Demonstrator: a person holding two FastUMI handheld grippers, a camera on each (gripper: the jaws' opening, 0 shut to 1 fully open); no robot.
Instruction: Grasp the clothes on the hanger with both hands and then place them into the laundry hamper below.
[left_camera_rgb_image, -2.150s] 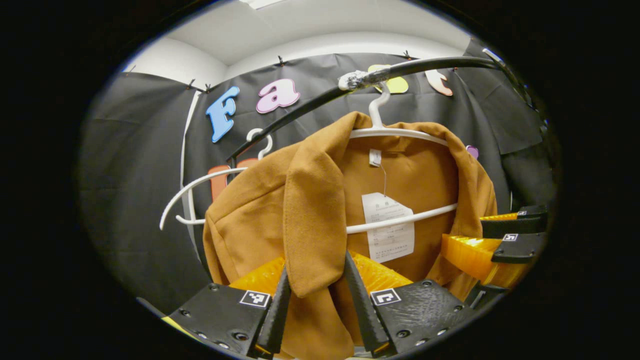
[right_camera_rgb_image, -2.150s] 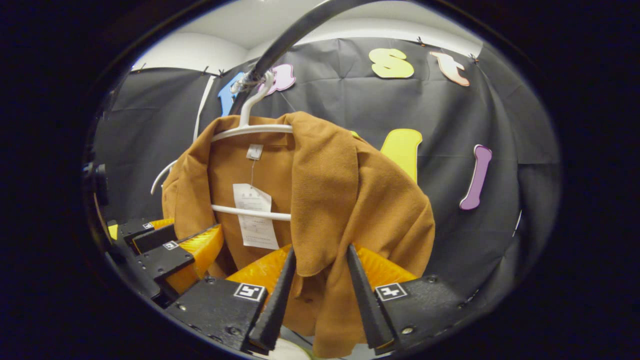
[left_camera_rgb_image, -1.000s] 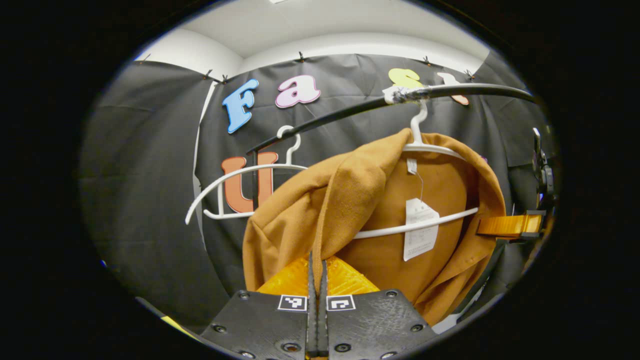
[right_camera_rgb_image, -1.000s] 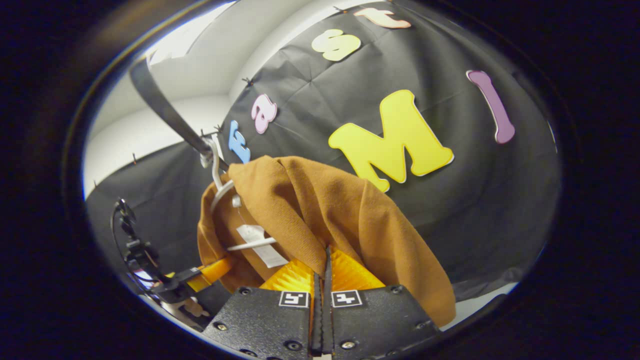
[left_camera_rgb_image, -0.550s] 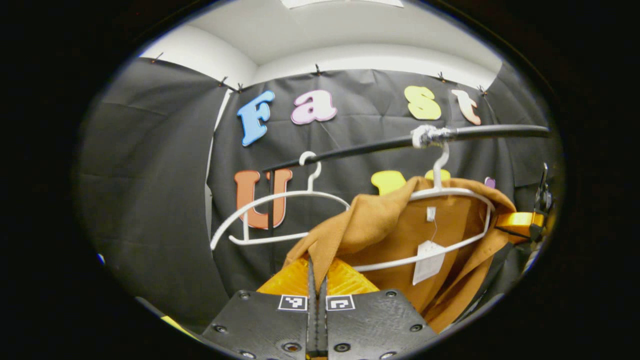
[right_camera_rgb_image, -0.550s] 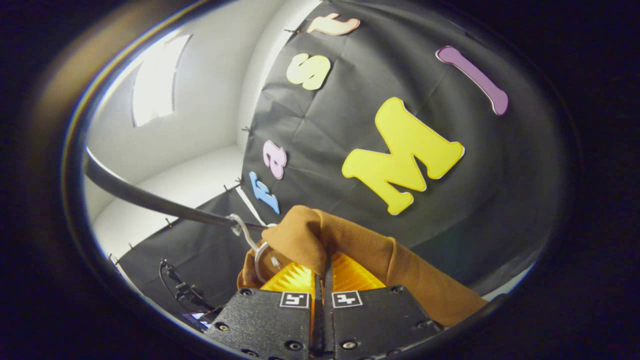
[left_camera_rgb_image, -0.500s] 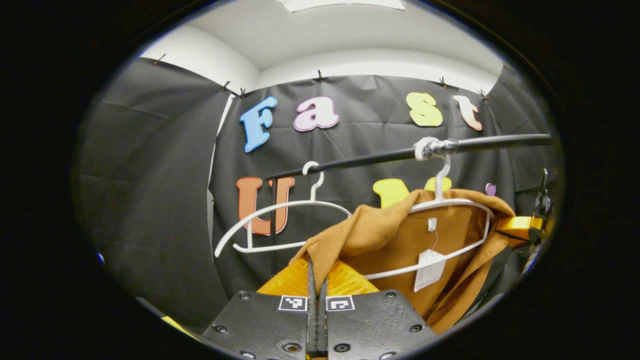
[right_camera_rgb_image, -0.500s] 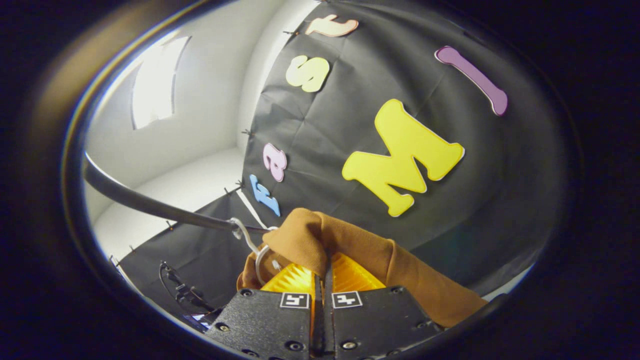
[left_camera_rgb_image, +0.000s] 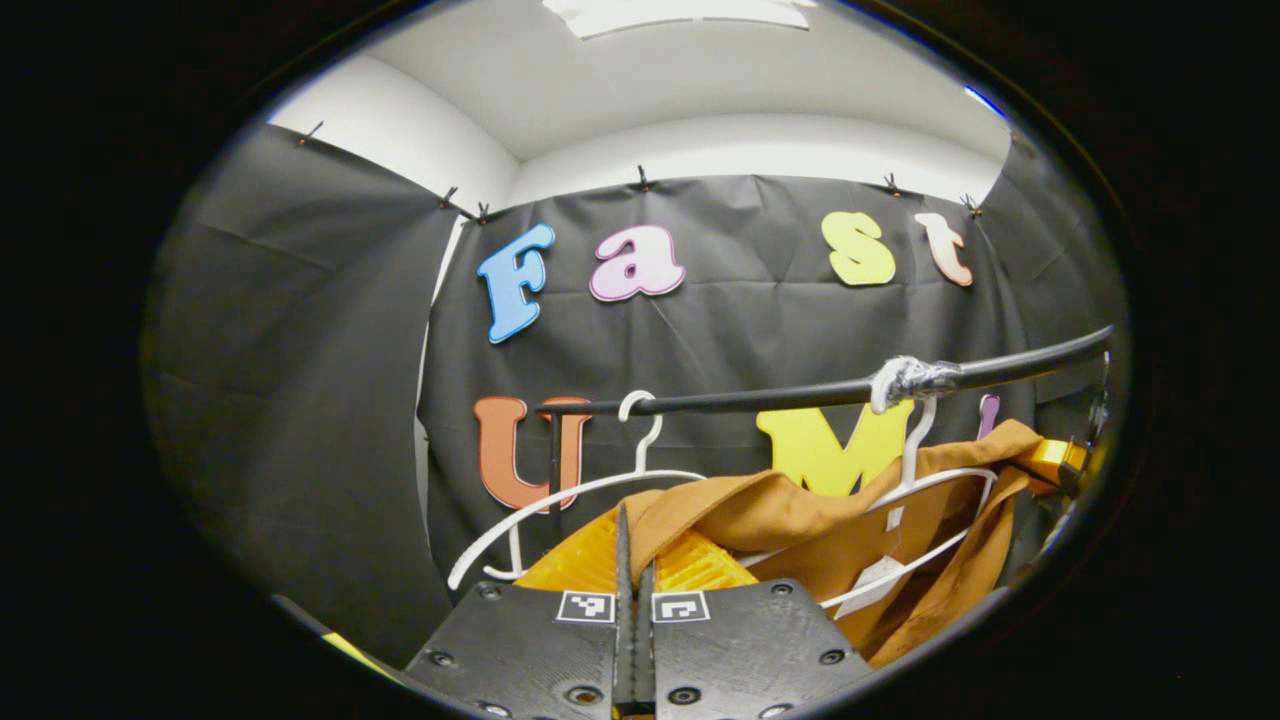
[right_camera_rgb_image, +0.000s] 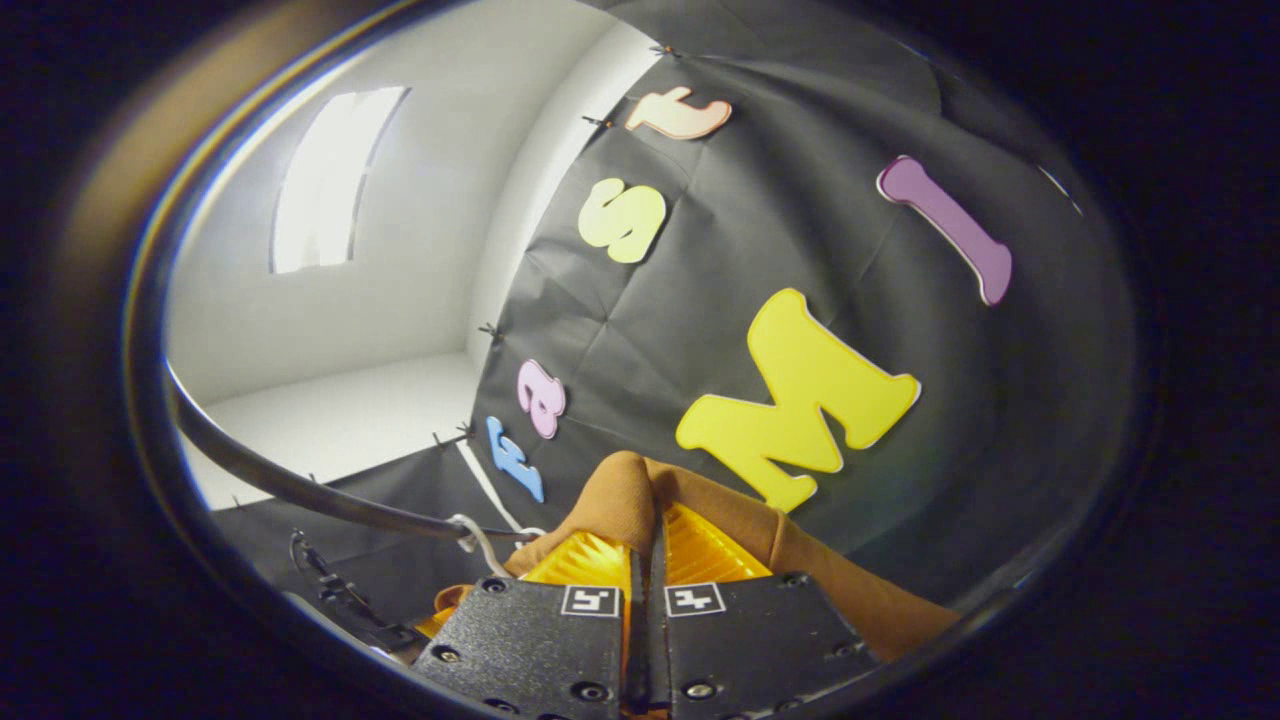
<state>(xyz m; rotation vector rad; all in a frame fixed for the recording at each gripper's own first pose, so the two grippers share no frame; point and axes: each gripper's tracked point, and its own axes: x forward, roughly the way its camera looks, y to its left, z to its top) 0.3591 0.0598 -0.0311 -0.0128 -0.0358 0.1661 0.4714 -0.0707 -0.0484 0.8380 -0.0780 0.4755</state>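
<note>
A brown jacket (left_camera_rgb_image: 790, 515) drapes over a white hanger (left_camera_rgb_image: 915, 490) that hooks onto a black rail (left_camera_rgb_image: 760, 398). My left gripper (left_camera_rgb_image: 632, 560) is shut on the jacket's left edge, with the cloth stretched from its fingers toward the hanger. In the left gripper view the right gripper's orange finger (left_camera_rgb_image: 1050, 462) shows at the jacket's far right edge. In the right gripper view my right gripper (right_camera_rgb_image: 648, 540) is shut on a bunched fold of the brown jacket (right_camera_rgb_image: 640, 490), raised above the rail (right_camera_rgb_image: 300, 490) and the hanger hook (right_camera_rgb_image: 475, 535).
A second, bare white hanger (left_camera_rgb_image: 560, 505) hangs on the rail left of the jacket. A white paper tag (left_camera_rgb_image: 870, 575) dangles inside the jacket. Black cloth walls close in behind, with a white ceiling and light panel (right_camera_rgb_image: 320, 180) above.
Both grippers closed on the jacket's front edges and rose with them. The rail and hangers now sit lower in the left gripper view, and the cloth is pulled up off the hanger's shoulders.
</note>
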